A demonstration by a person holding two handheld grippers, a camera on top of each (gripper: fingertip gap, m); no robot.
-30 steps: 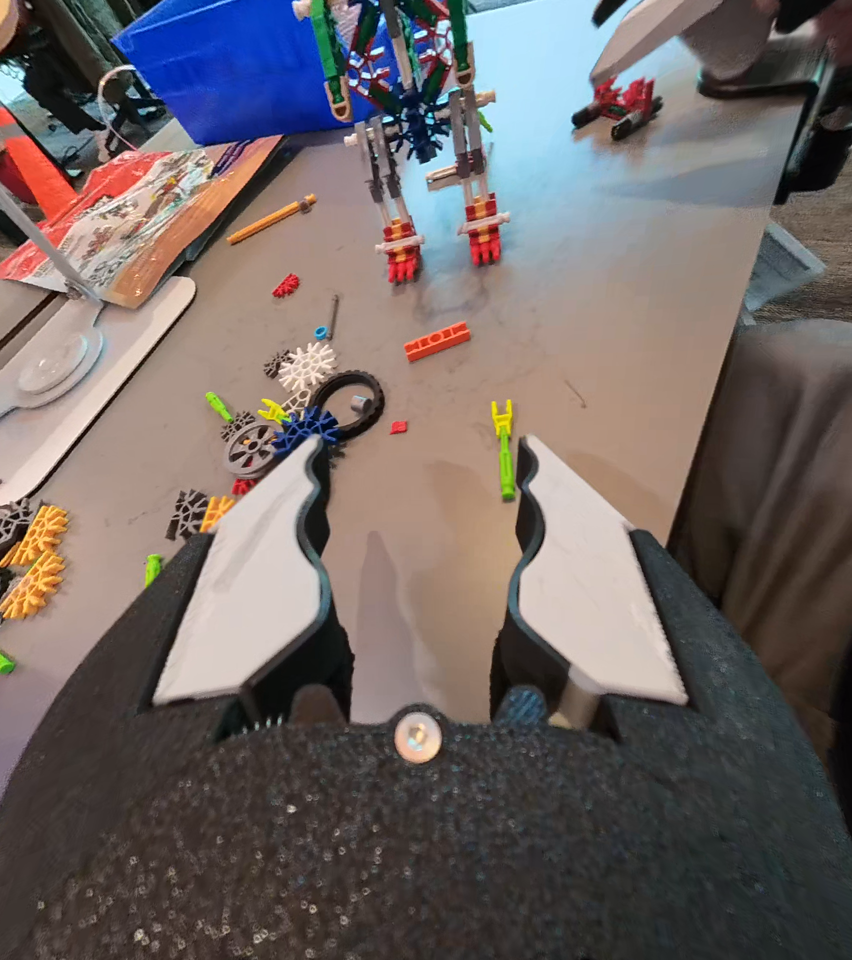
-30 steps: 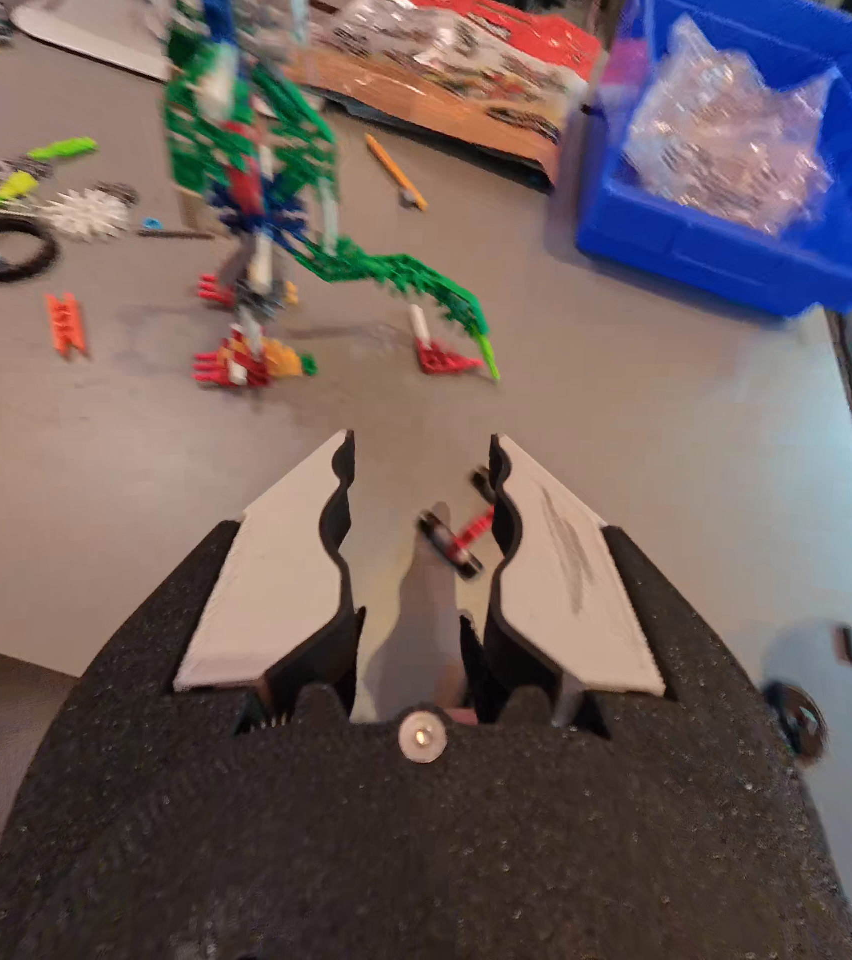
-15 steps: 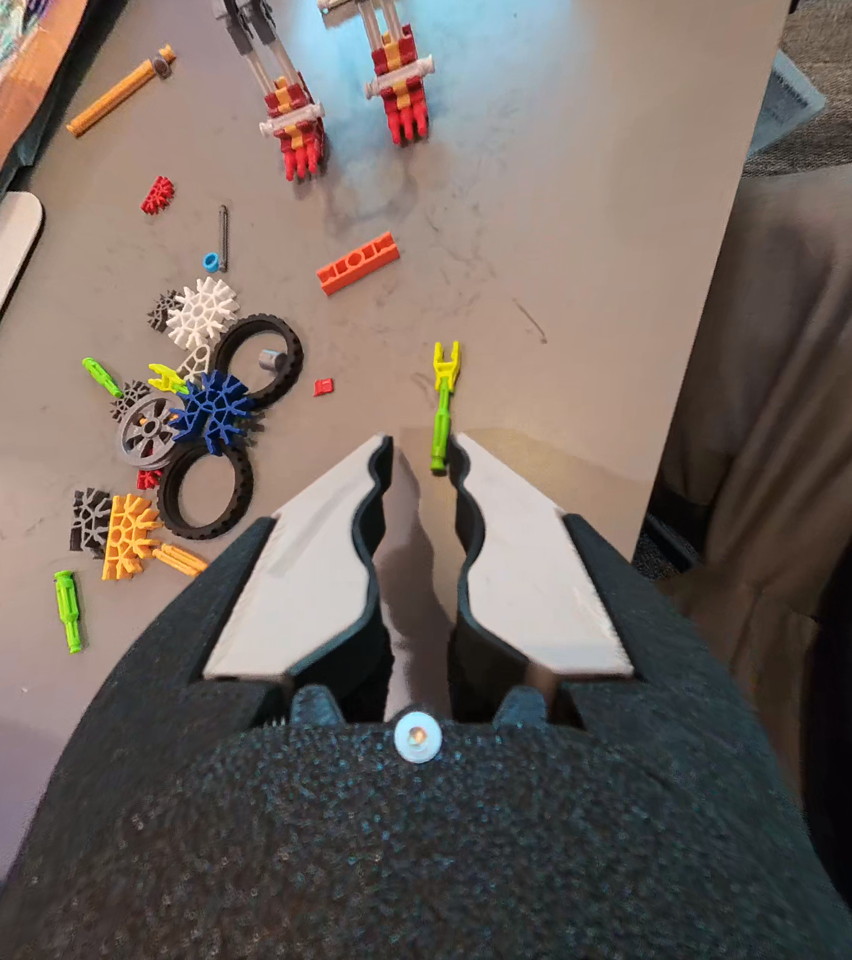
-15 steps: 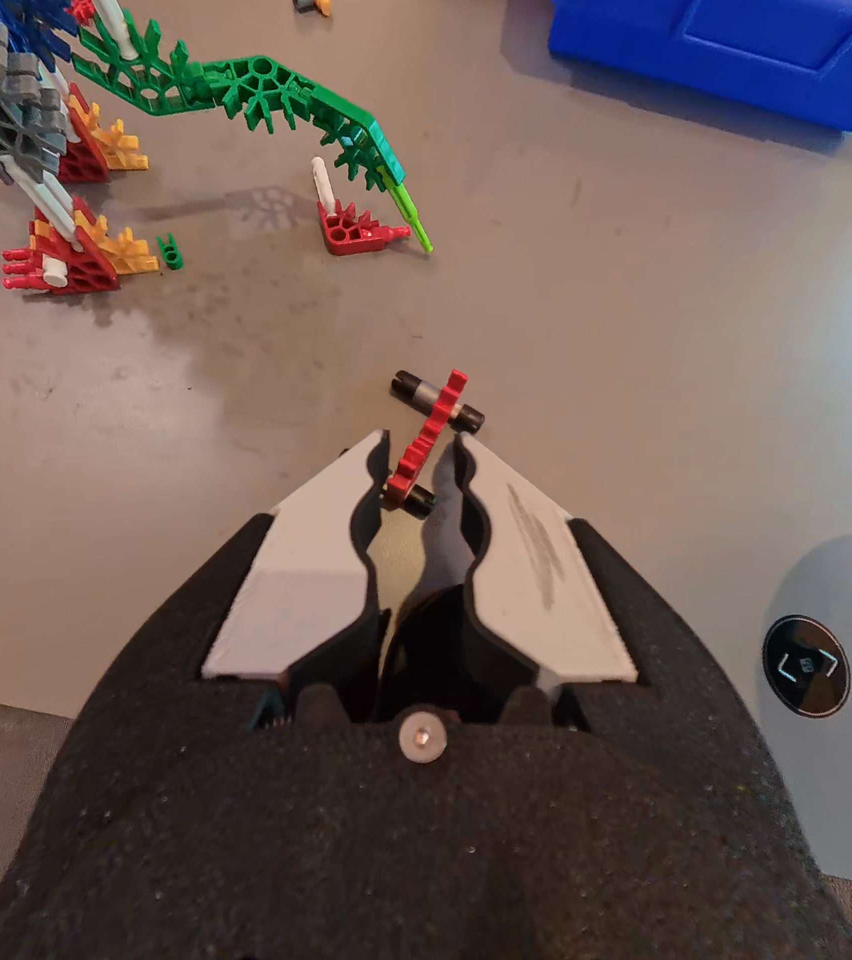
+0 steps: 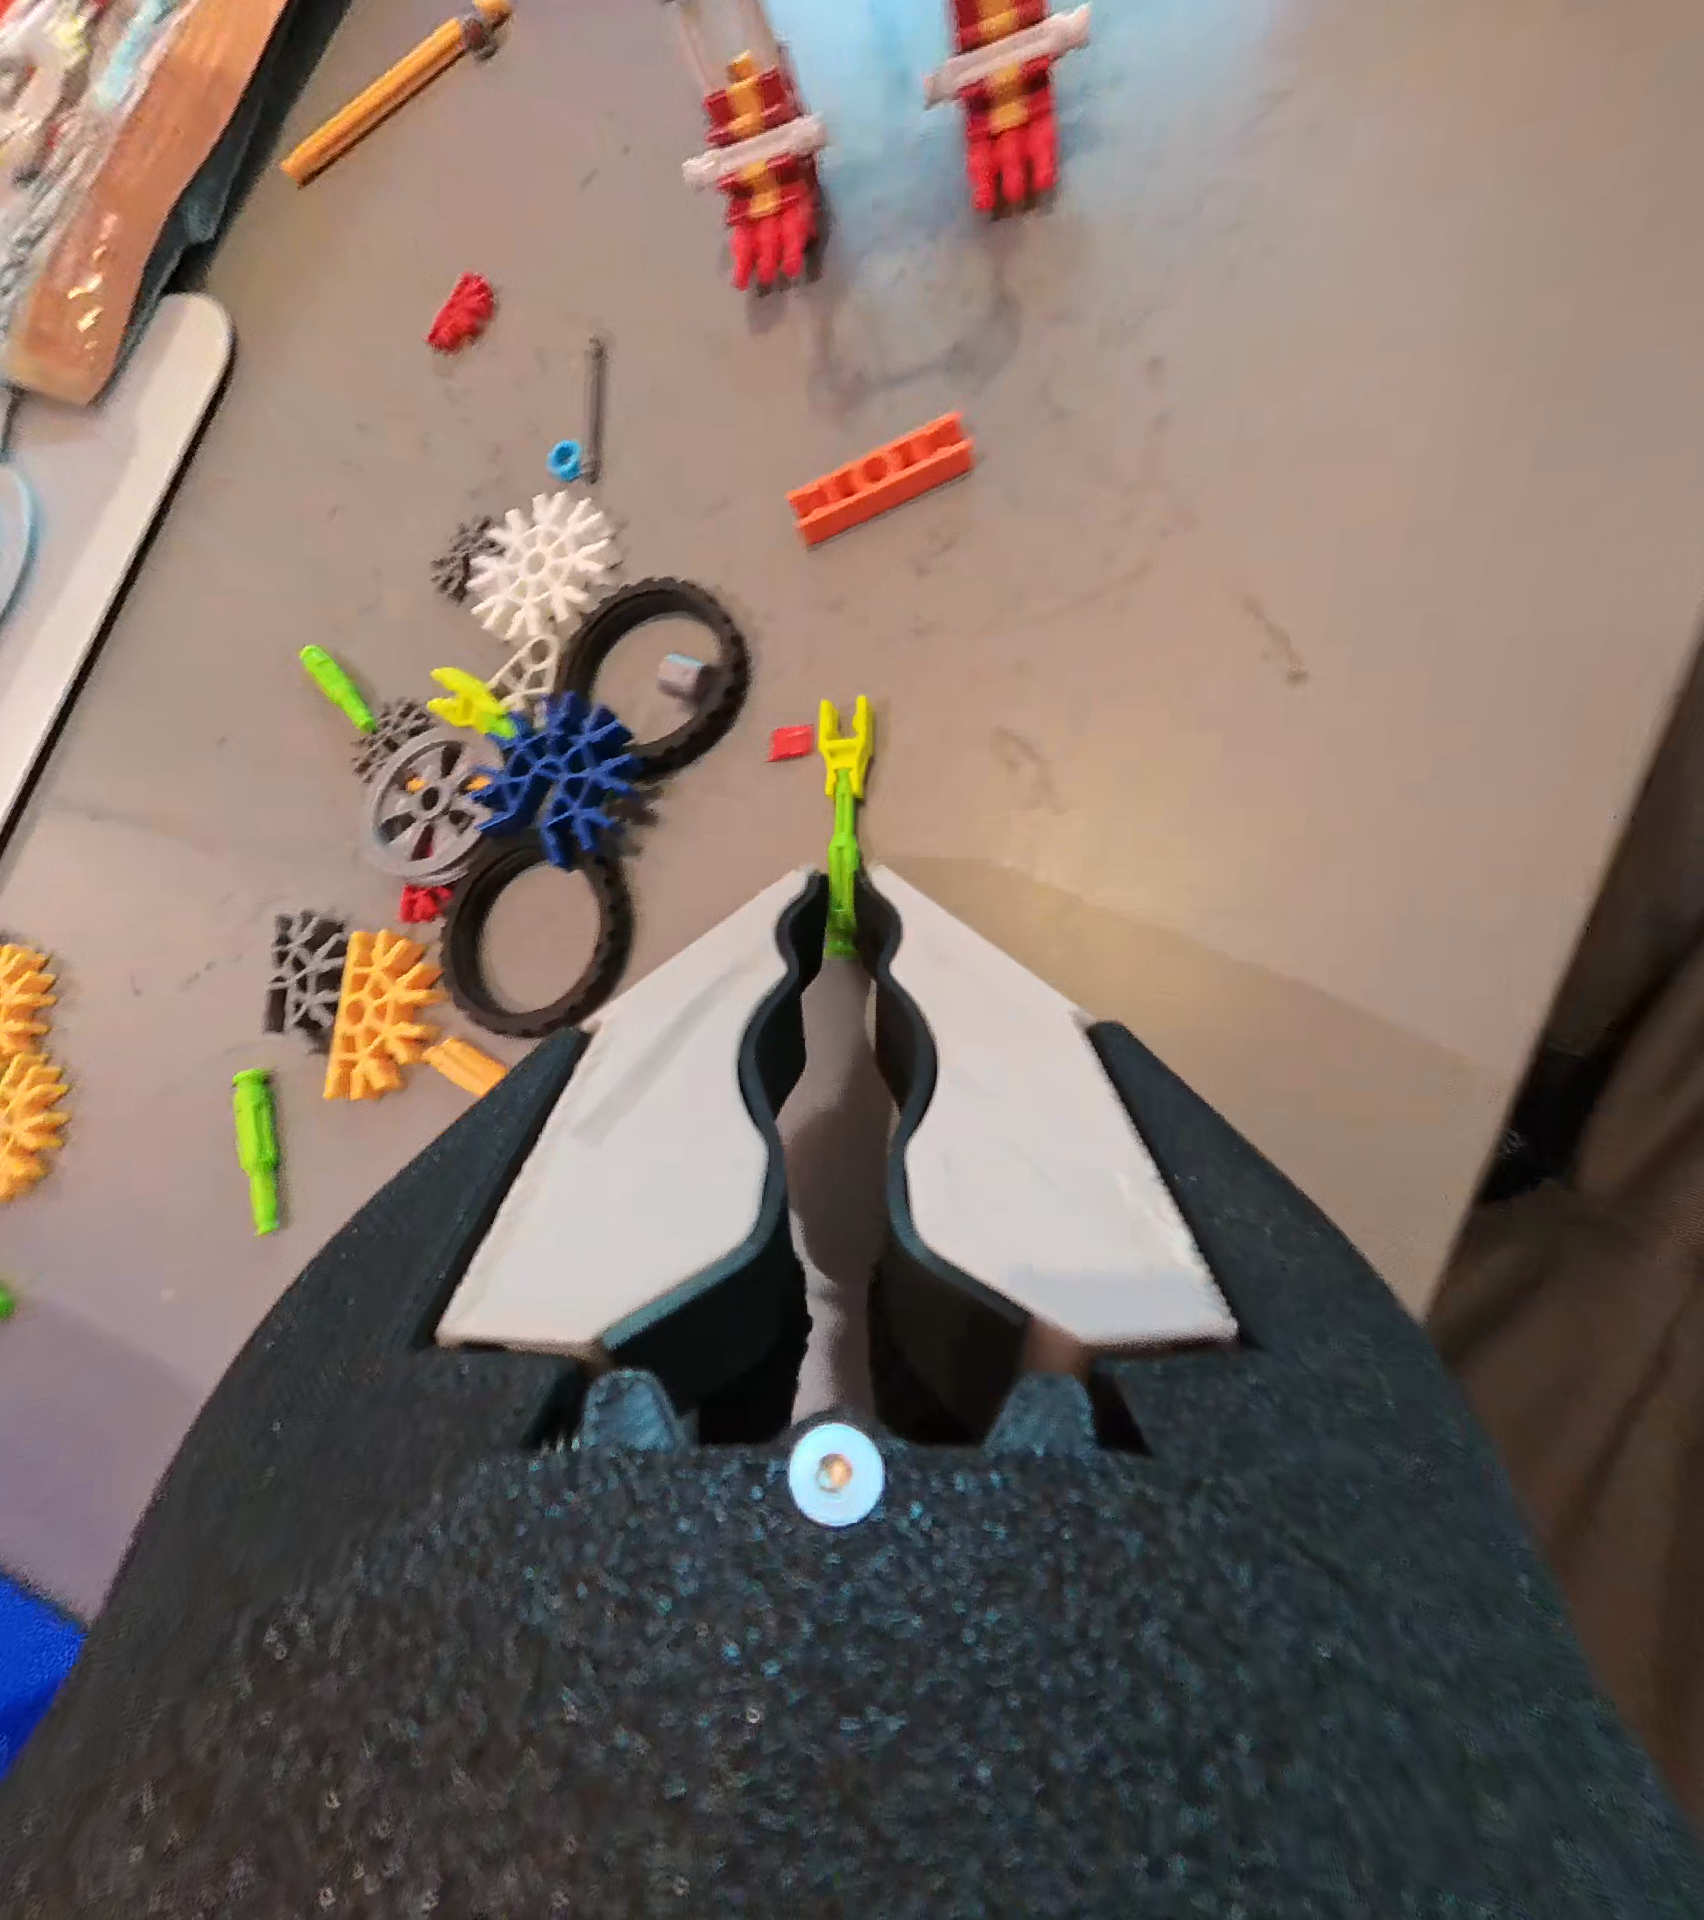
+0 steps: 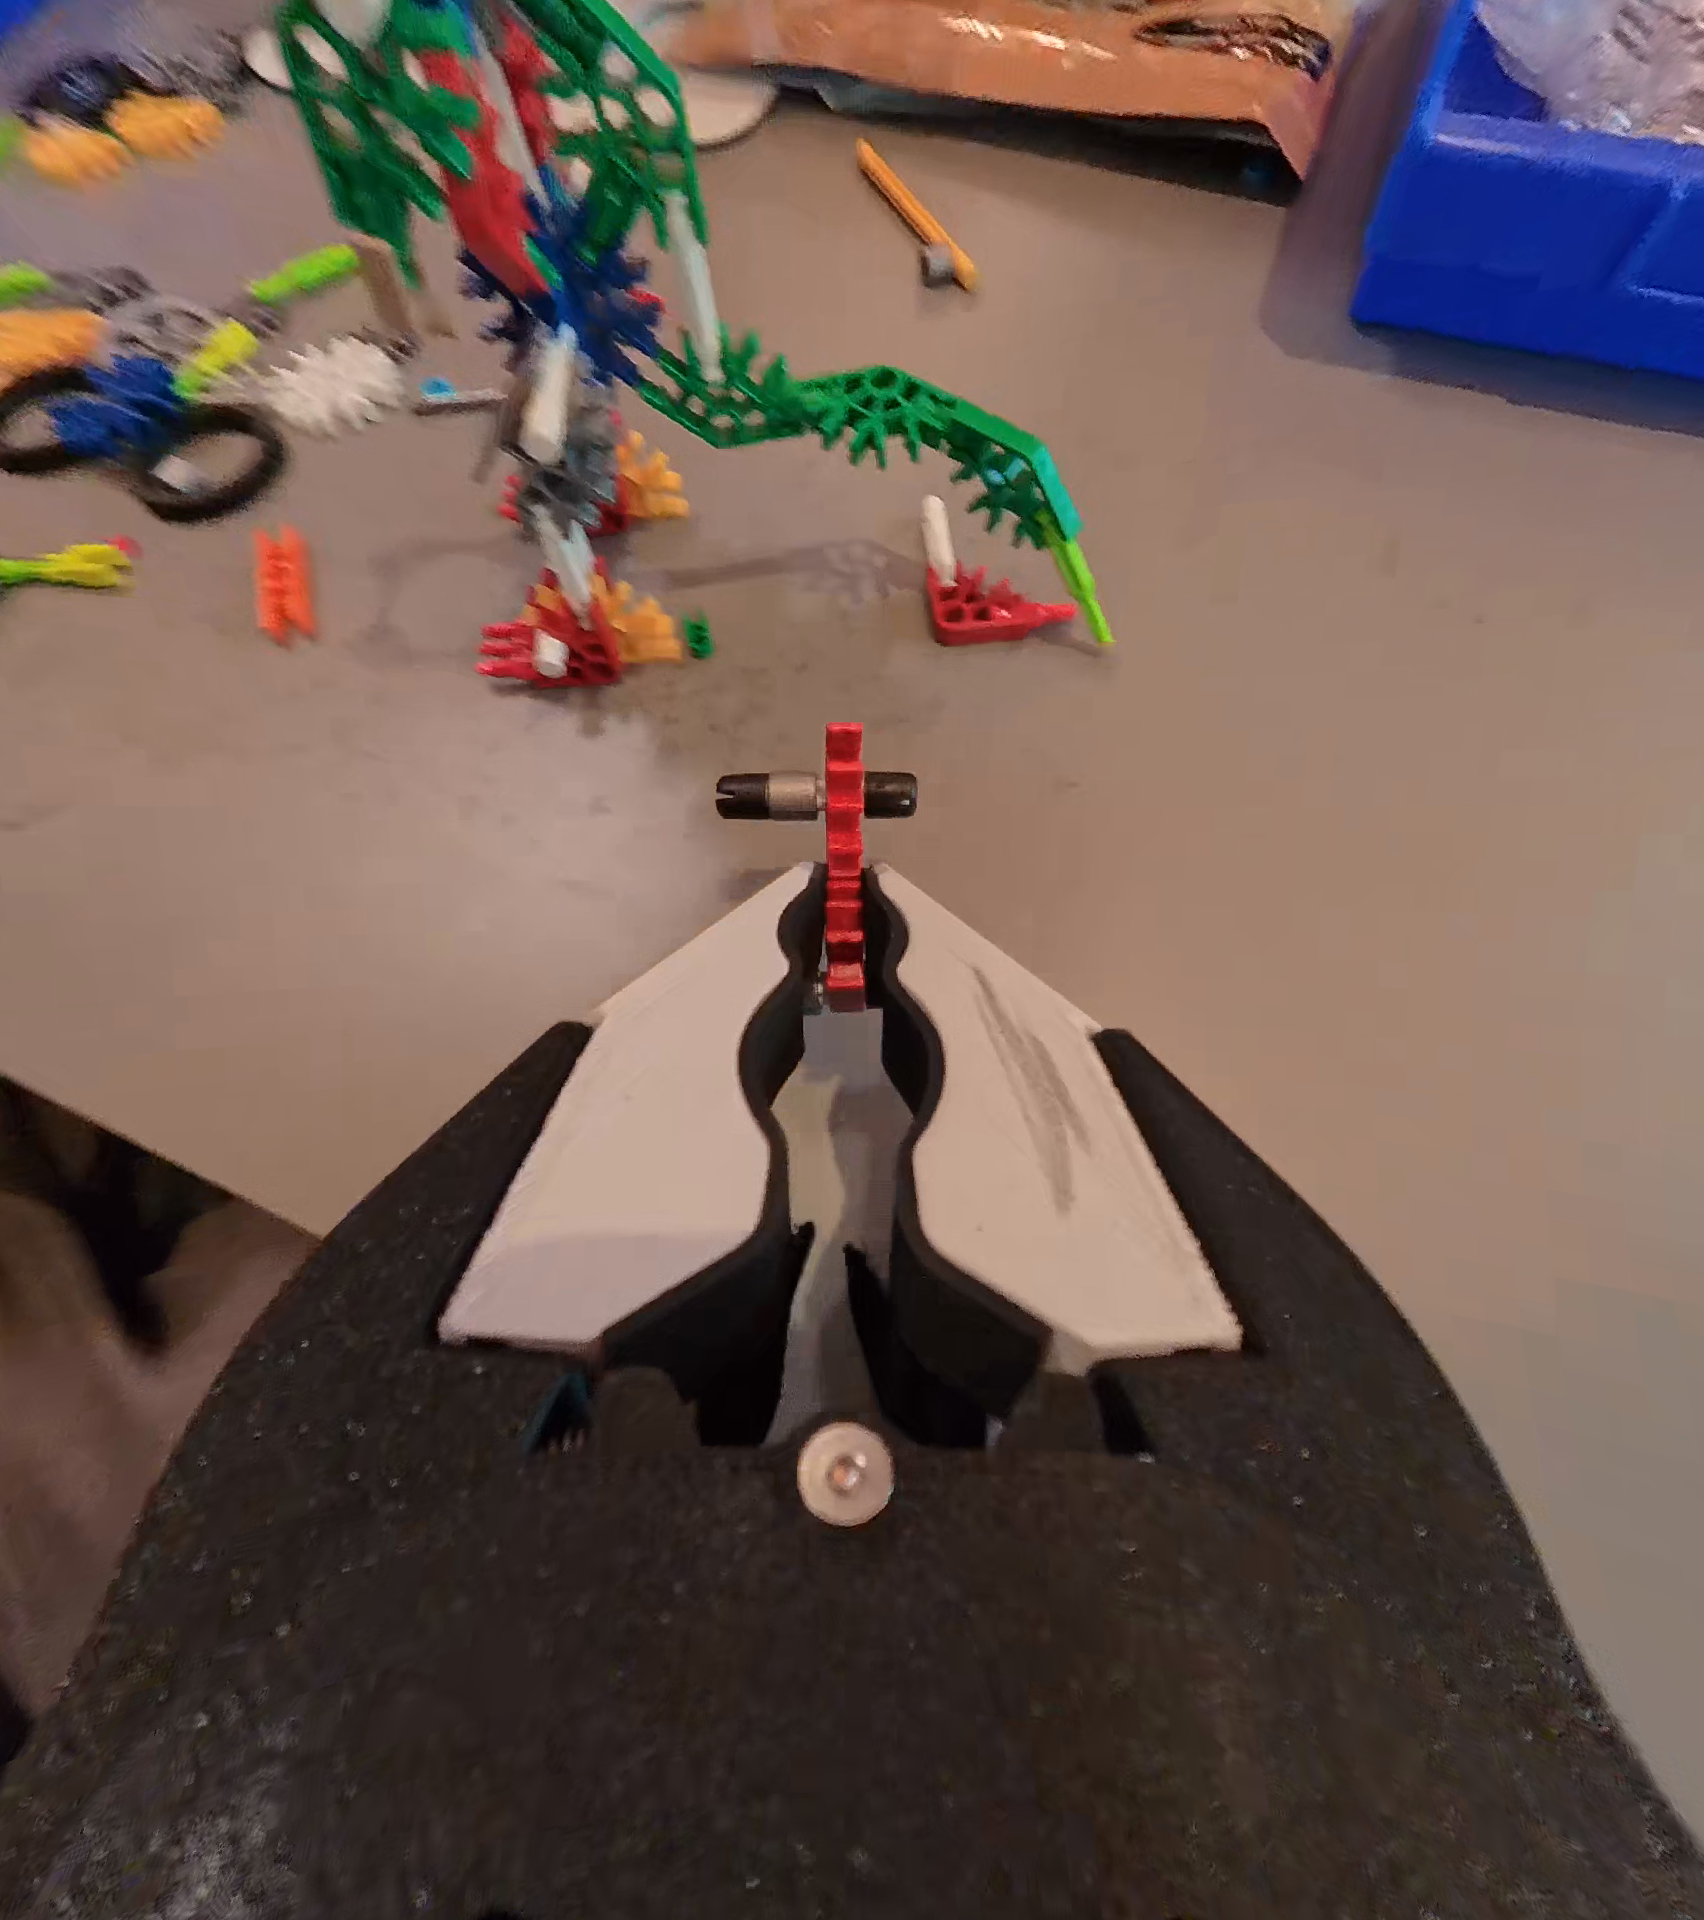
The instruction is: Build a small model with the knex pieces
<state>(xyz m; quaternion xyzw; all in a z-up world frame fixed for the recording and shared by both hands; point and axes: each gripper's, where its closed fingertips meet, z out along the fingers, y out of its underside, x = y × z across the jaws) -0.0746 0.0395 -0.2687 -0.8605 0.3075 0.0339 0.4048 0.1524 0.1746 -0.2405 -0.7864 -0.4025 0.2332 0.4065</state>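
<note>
The grey table [image 6: 1347, 935] carries a green toy model [image 6: 536, 208] at eleven o'clock. The right gripper [image 6: 843, 883] pinches a red connector [image 6: 843, 831]; the left gripper [image 5: 840, 883] apparently clamps a green rod [image 5: 843, 842]. Thin tip grips could twist loose.

**Grey table strewn with building-toy parts**

The grey table [image 5: 1243, 343] carries a loose cluster: 2 black tyres [image 5: 666, 691], a white snowflake piece [image 5: 543, 564], a blue one [image 5: 562, 774] and a grey wheel [image 5: 427, 805]. An orange bar [image 5: 879, 478] lies apart. A green-and-red model [image 6: 557, 343] stands on red feet. A blue bin [image 6: 1596, 239] sits at the far corner, near a yellow rod [image 6: 915, 218].
</note>
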